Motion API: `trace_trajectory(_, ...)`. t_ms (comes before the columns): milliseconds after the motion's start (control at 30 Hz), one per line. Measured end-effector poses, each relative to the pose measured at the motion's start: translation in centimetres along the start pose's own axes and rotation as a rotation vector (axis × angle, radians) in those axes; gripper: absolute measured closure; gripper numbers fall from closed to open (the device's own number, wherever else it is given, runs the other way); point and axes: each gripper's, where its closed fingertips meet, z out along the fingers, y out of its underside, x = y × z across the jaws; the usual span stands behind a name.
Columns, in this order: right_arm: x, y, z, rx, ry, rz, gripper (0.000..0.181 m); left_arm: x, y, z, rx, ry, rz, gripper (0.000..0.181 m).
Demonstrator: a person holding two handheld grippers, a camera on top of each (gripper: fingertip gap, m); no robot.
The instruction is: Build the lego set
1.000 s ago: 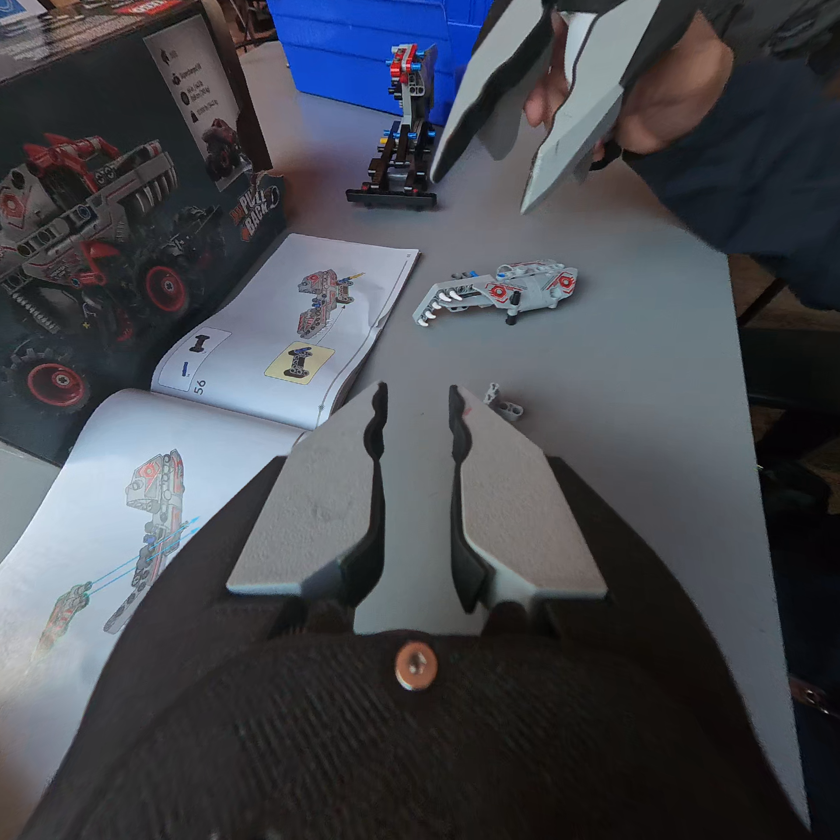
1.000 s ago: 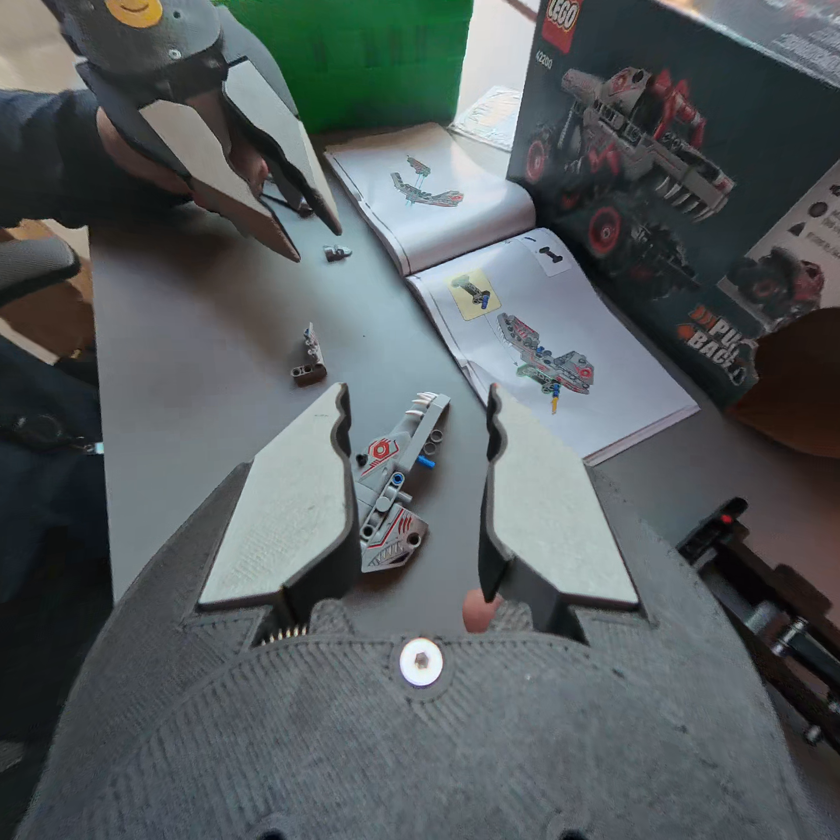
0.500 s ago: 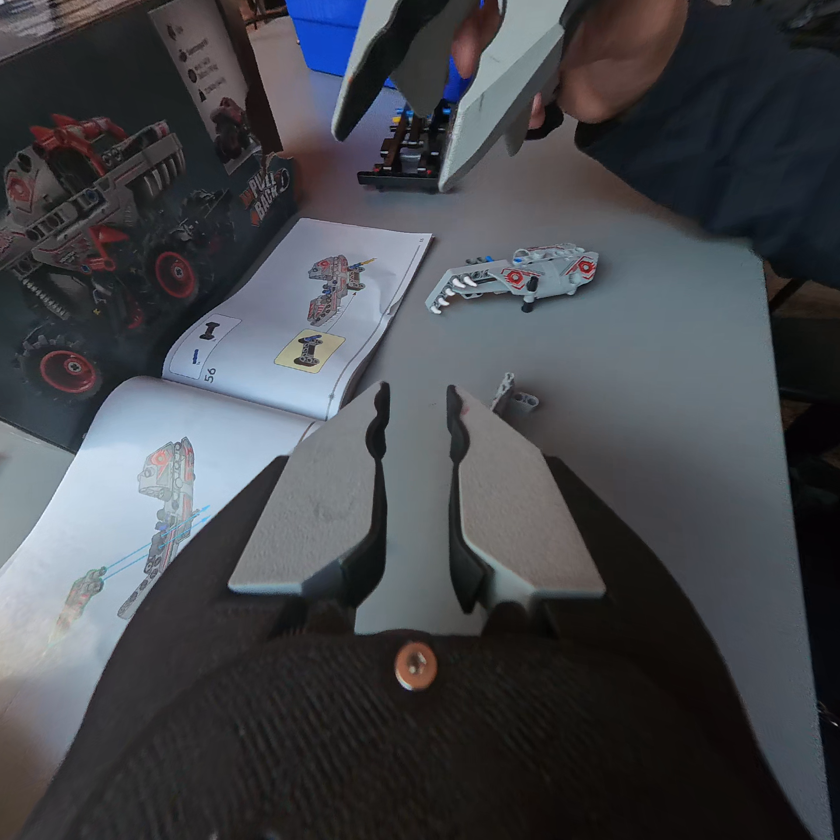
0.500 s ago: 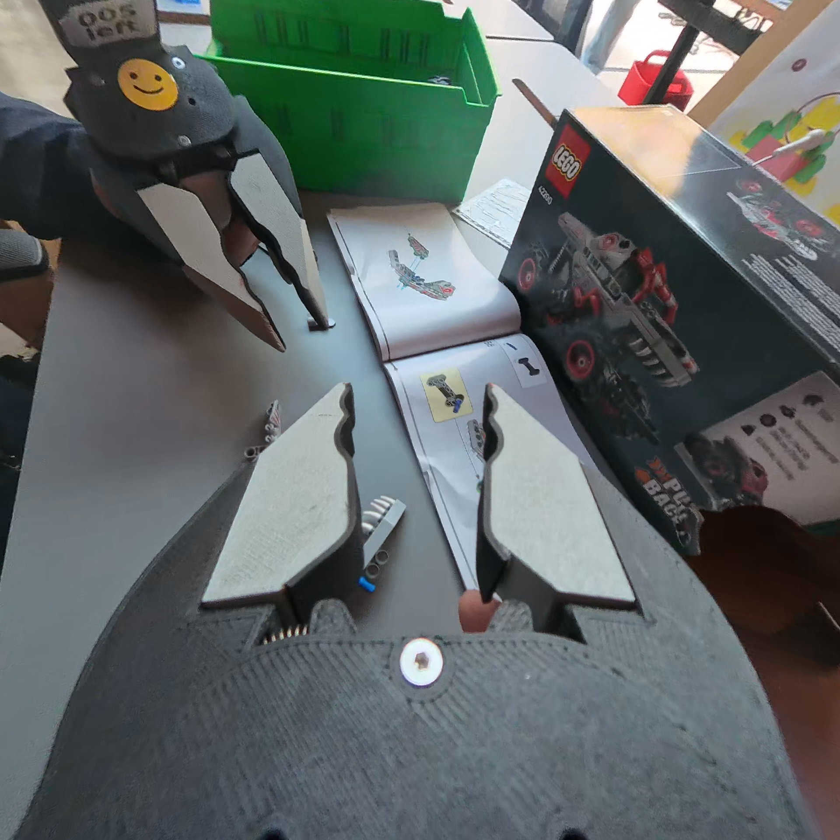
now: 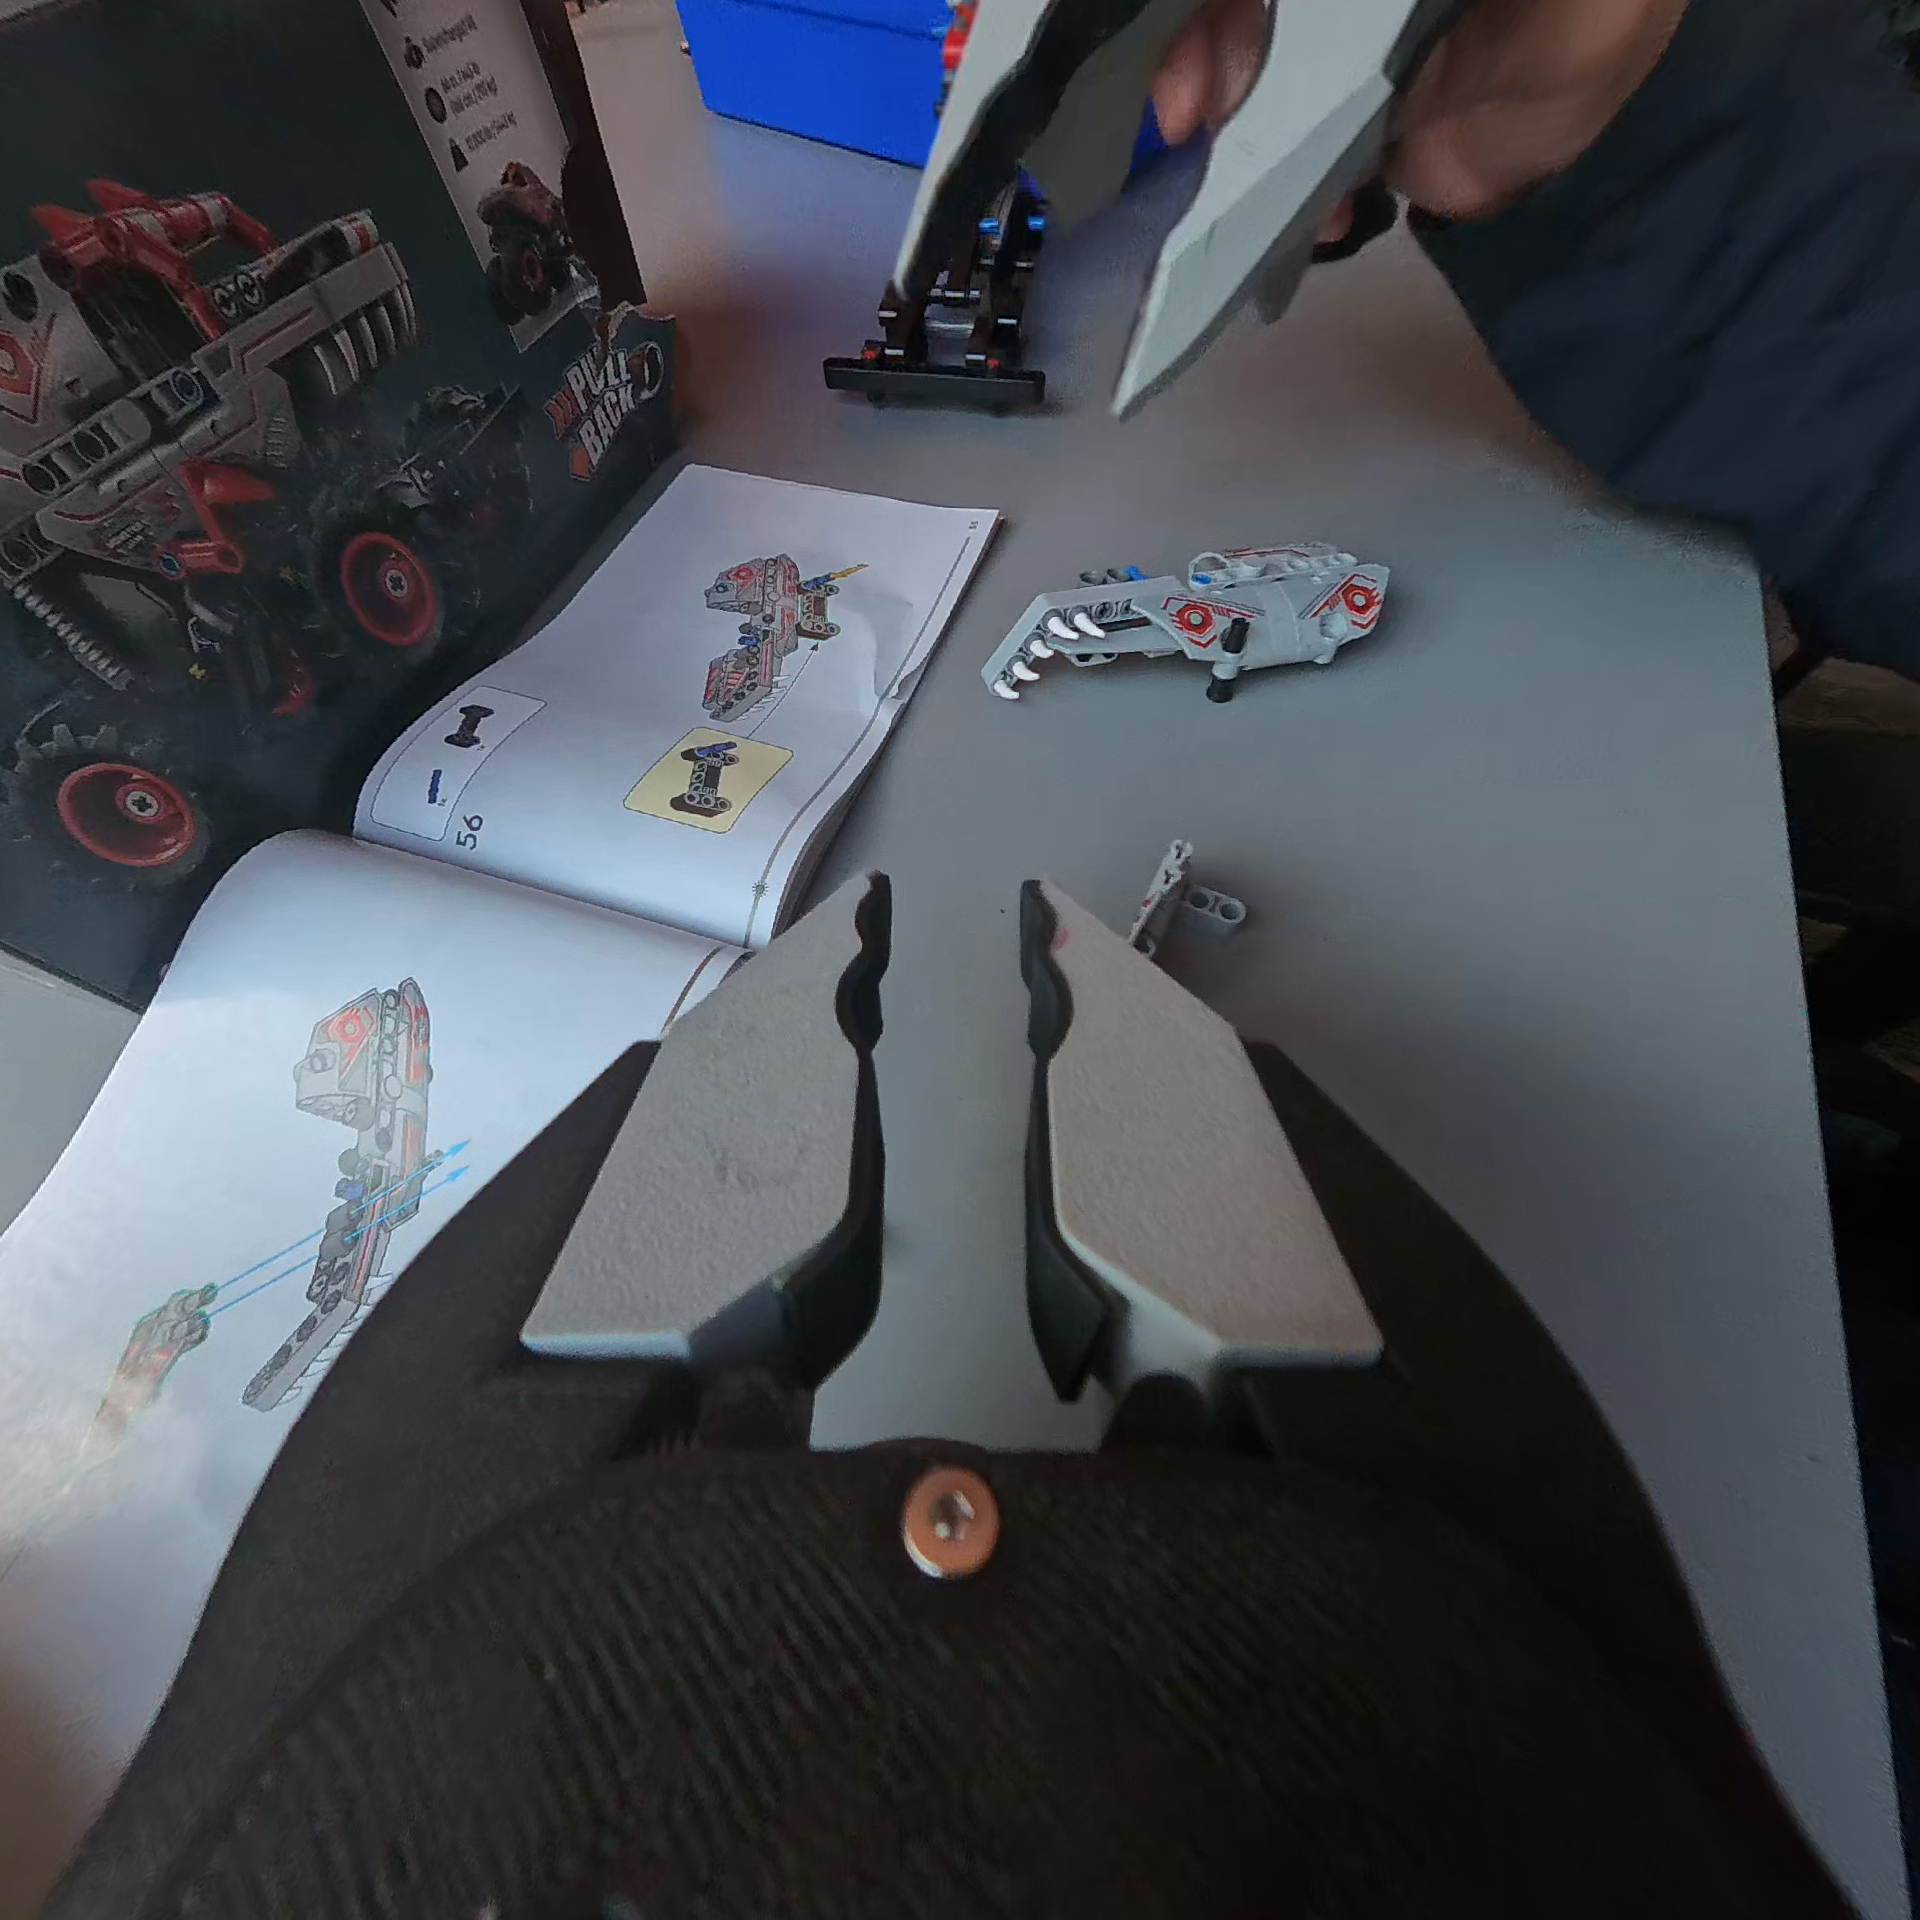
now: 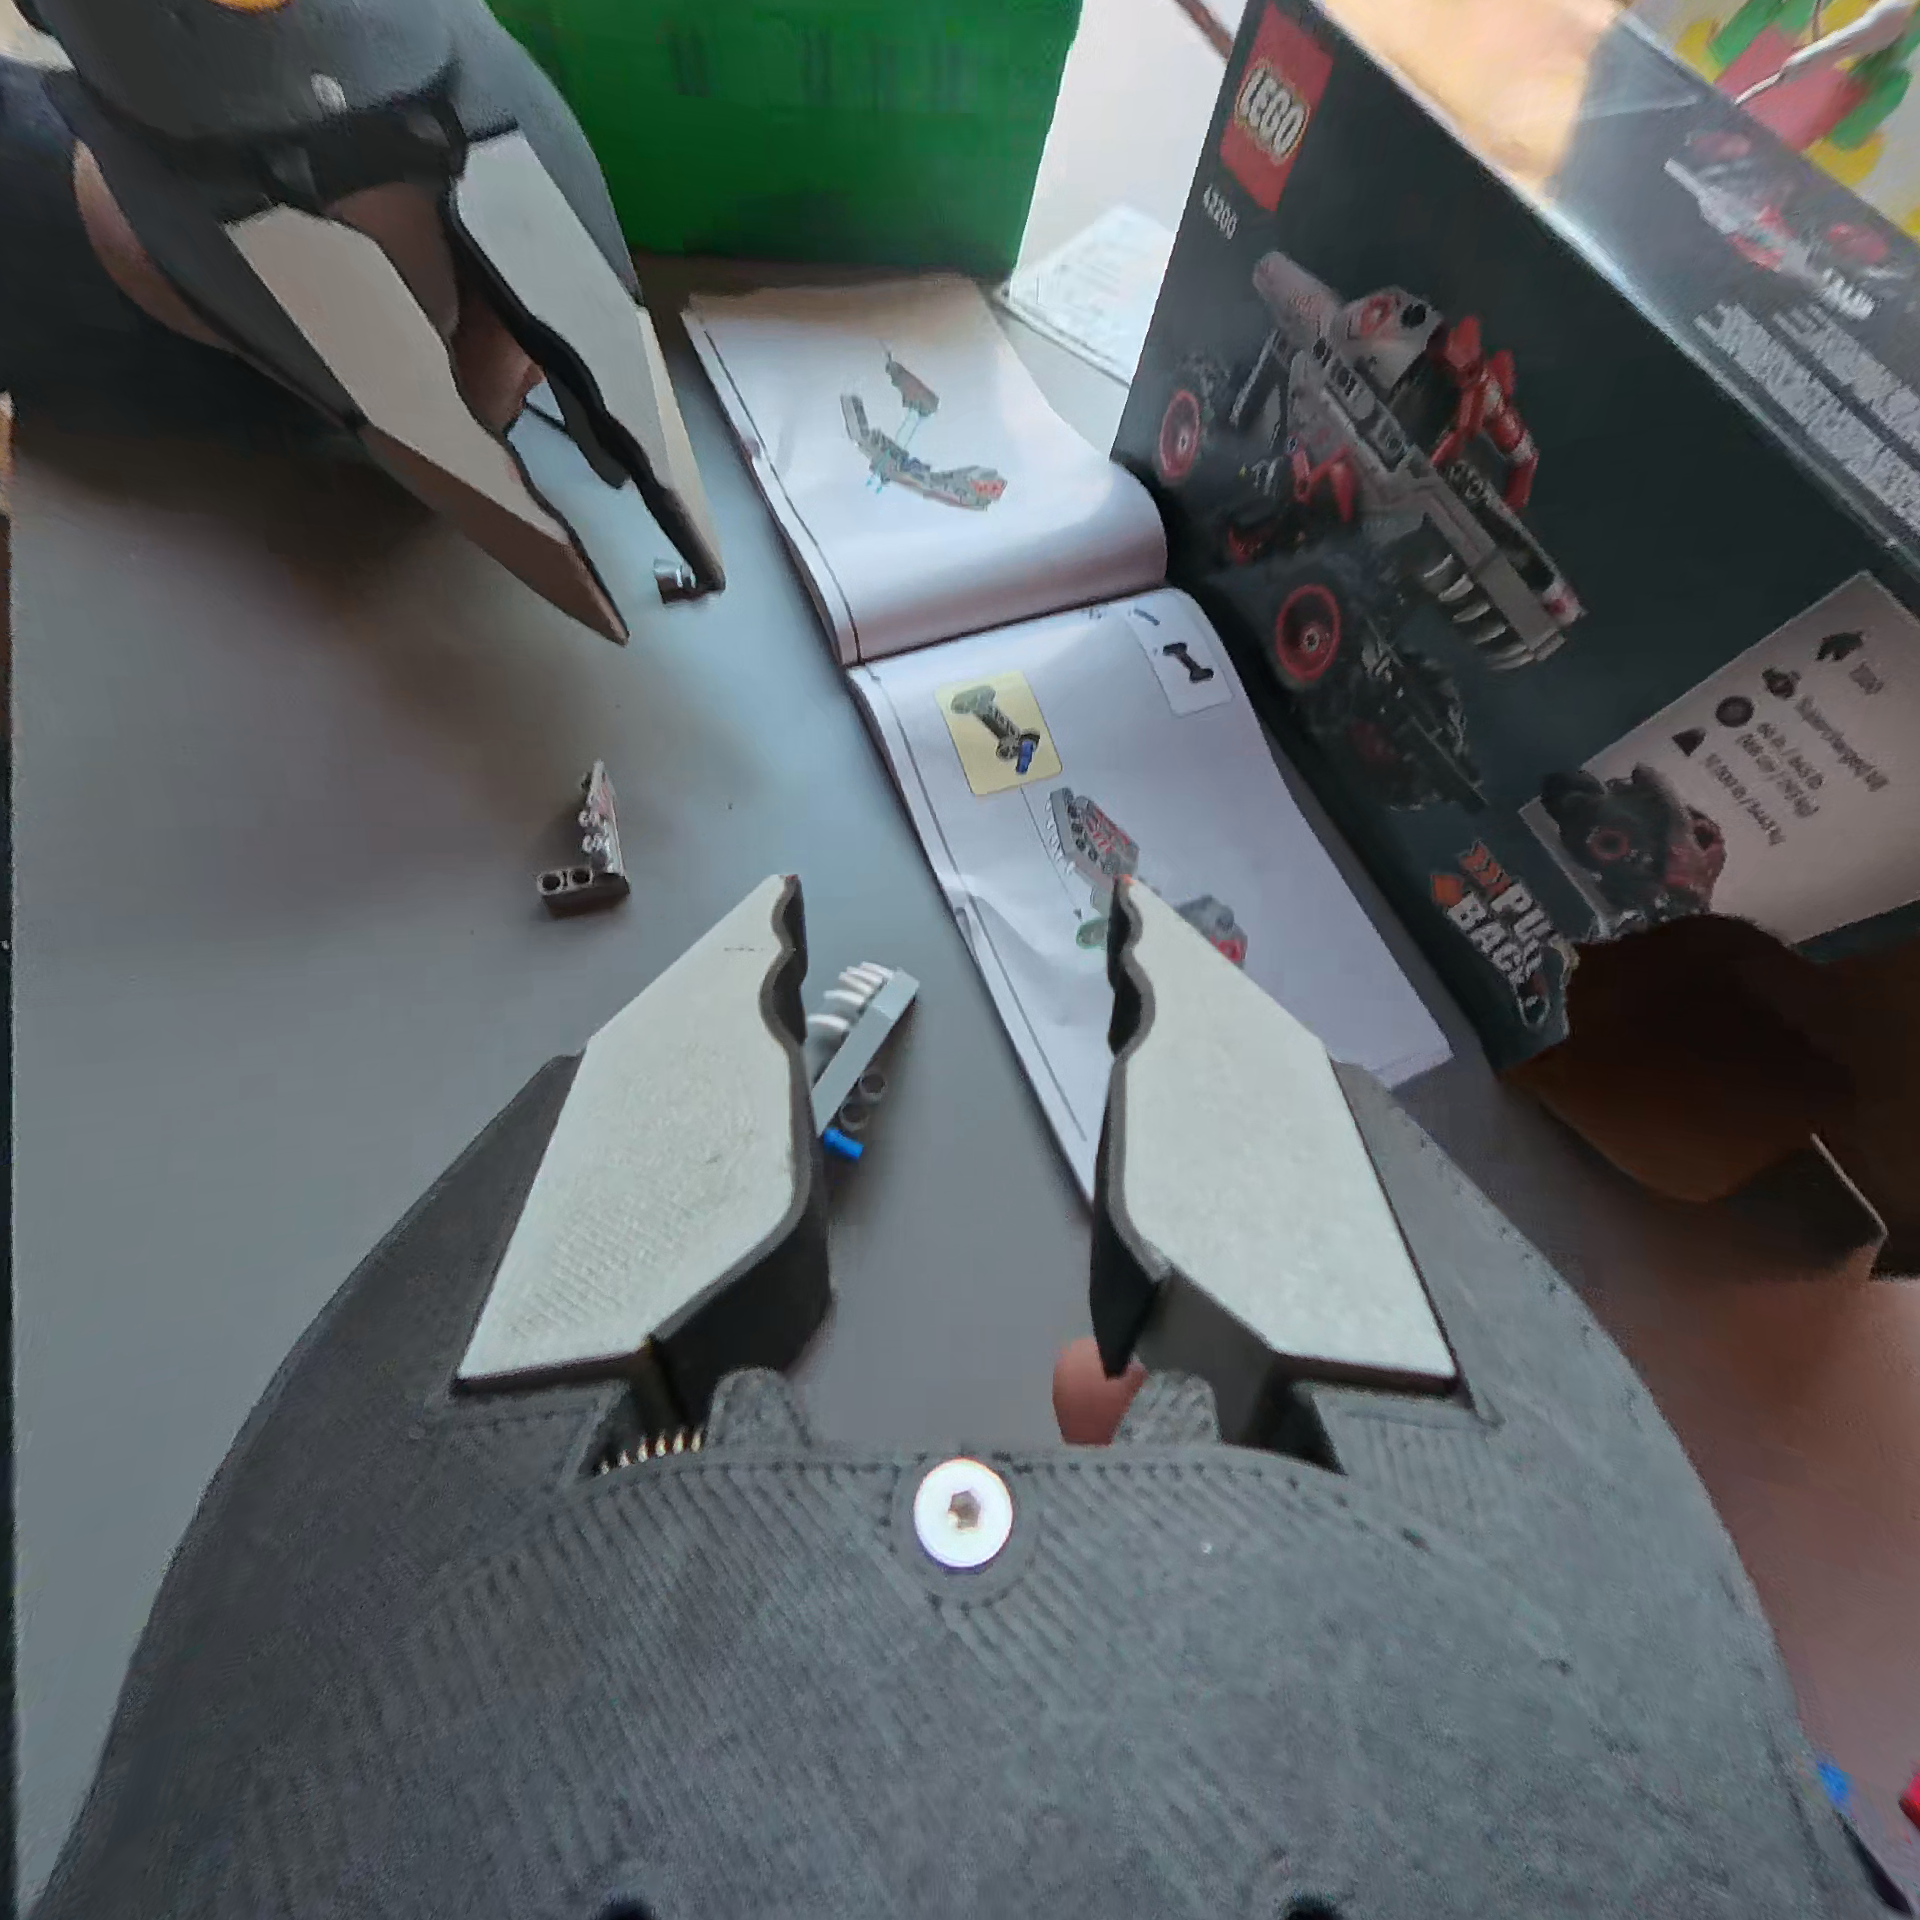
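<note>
Compared with half a second back, the right gripper (image 6: 954, 904) has dipped back down toward the surface (image 5: 1455, 1039), so the green bin (image 6: 790, 114) fills less of its view, and the left gripper (image 5: 954, 902) has barely shifted. Going left to right in the left wrist view: the set's box (image 5: 260, 416) stands at the far left, the open instruction booklet (image 5: 665, 707) lies just beside it, then comes the left gripper with its jaws a little apart and nothing between them. A small grey connector piece (image 5: 1184, 904) sits just right of its tip. Further back lies the grey jaw assembly (image 5: 1195, 618) – white teeth, red stickers, blue pins – flat on the surface and untouched. Behind it stands the black chassis frame (image 5: 945, 332), partly hidden by the right gripper, which hangs above with its jaws wide apart and empty. In the right wrist view the toothed end of that assembly peeks out beside the left finger (image 6: 665, 1132) – not gripped.
</note>
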Motion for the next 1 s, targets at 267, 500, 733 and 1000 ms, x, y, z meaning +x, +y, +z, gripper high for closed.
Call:
trace_trajectory(267,-4.9,6.2,-3.3,-0.265,-0.057,0.106,0.113,0.5,-0.8,-0.6,0.029,-0.004,0.018,0.159)
trace_trajectory(500,-5.7,8.4,-2.0,-0.372,0.055,0.140,0.097,-1.8,-1.1,-1.9,0.035,-0.087,-0.014,0.157)
trace_trajectory(733,-5.0,11.5,-2.8,-0.556,0.114,0.122,0.120,-2.8,-1.8,-3.0,0.072,-0.106,-0.039,0.157)
trace_trajectory(1000,-3.2,10.9,-5.9,-0.482,0.155,0.157,0.123,-2.7,-2.5,-3.7,0.090,-0.113,-0.029,0.157)
